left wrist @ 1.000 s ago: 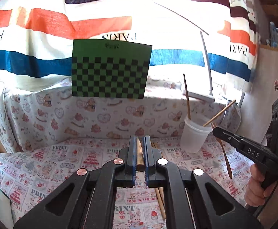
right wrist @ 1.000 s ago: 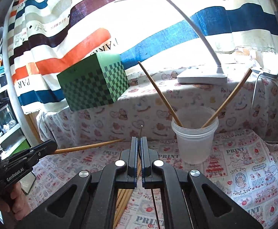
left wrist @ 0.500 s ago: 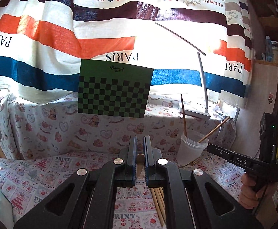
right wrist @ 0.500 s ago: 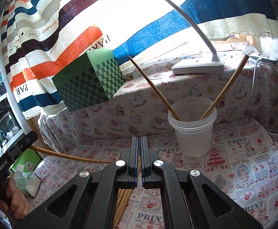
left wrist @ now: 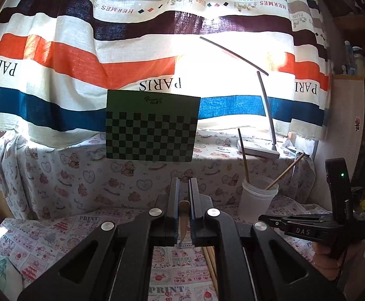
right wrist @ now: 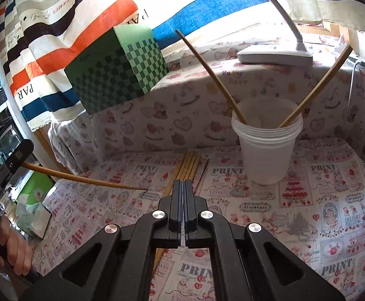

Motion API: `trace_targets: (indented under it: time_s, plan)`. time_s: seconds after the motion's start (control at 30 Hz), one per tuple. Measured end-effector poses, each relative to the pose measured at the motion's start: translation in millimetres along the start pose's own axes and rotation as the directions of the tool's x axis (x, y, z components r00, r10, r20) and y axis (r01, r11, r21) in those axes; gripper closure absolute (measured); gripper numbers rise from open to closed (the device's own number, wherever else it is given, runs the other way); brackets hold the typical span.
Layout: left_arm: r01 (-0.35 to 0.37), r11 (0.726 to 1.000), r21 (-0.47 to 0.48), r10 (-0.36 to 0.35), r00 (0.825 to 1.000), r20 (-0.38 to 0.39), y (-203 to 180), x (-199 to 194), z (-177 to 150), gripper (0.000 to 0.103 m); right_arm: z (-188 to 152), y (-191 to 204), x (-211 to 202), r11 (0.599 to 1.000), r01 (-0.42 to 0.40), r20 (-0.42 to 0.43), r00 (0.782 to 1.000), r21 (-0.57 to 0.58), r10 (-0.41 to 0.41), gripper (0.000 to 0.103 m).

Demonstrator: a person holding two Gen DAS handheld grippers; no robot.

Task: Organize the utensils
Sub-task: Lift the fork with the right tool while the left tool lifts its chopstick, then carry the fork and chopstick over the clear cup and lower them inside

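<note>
**Chopsticks split three ways: one gripped, two in the cup, a bundle on the cloth**

Chopstick (left wrist: 184, 222) sits clamped between the jaws of the left tool (left wrist: 184, 188), its blunt wooden end showing just inside the pads. From the right wrist view that same stick (right wrist: 87, 179) runs out level from the left tool (right wrist: 19, 154) at the frame's left edge, its thin tip hanging above the printed cloth surface (right wrist: 332, 200) and not touching it. A hand (right wrist: 14, 248) grips that tool's handle below.

Over to the right tool (right wrist: 182, 183): jaws pressed together, nothing between them. It points down at the bundle of chopsticks (right wrist: 188, 163) lying side by side on the cloth, directly ahead of its tips, with one darker thin stick (right wrist: 201, 175) lying just beside the bundle on the cup's side. From the left wrist view the right tool (left wrist: 265, 218) hovers low at the right, close to the cup.

The translucent plastic cup (right wrist: 267, 148) stands upright to the right of the bundle, well apart from the left tool's stick. Two chopsticks (right wrist: 212, 75) lean inside it, crossing outward to opposite rims.

Behind, a green checkered box (right wrist: 117, 70) rests on the raised ledge, and a white desk lamp (right wrist: 275, 55) stands on the ledge above the cup.
</note>
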State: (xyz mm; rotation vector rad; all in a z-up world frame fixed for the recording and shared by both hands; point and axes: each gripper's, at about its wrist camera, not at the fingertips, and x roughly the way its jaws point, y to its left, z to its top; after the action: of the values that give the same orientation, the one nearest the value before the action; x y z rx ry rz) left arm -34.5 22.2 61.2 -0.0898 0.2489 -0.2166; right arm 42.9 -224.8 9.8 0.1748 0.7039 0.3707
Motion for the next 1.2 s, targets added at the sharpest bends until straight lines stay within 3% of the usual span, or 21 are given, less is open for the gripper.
trace_targets:
  time_s: [0.13,0.27,0.43,0.63,0.87,0.9,1.2]
  plan:
    - [0.000,1.000,-0.019,0.000,1.000,-0.013,4,1,2,0.097,-9,12,21,0.999,-0.011,-0.068,0.998,-0.032,0.009,0.086]
    - [-0.007,1.000,-0.029,0.006,1.000,-0.014,6,1,2,0.097,-16,18,47,0.998,0.036,-0.138,0.990,-0.049,-0.043,0.086]
    - [-0.020,0.999,-0.034,0.019,1.000,-0.014,9,2,2,0.097,-21,15,78,0.996,0.081,-0.262,0.961,-0.029,-0.086,0.086]
    - [-0.030,0.999,-0.032,0.029,0.999,-0.017,9,3,1,0.097,-28,19,93,0.989,0.133,-0.295,0.944,-0.061,-0.145,0.093]
    - [-0.035,0.999,-0.031,0.034,0.999,-0.019,8,4,0,0.097,-23,26,107,0.974,0.210,-0.265,0.937,-0.088,-0.226,0.096]
    - [-0.036,0.999,-0.034,0.035,0.999,-0.018,9,4,0,0.097,-22,24,106,0.975,0.210,-0.255,0.941,-0.070,-0.221,0.101]
    - [-0.063,0.996,-0.064,0.063,0.998,0.010,14,2,0,0.097,-4,21,38,0.994,0.106,-0.059,0.992,-0.034,-0.108,0.101]
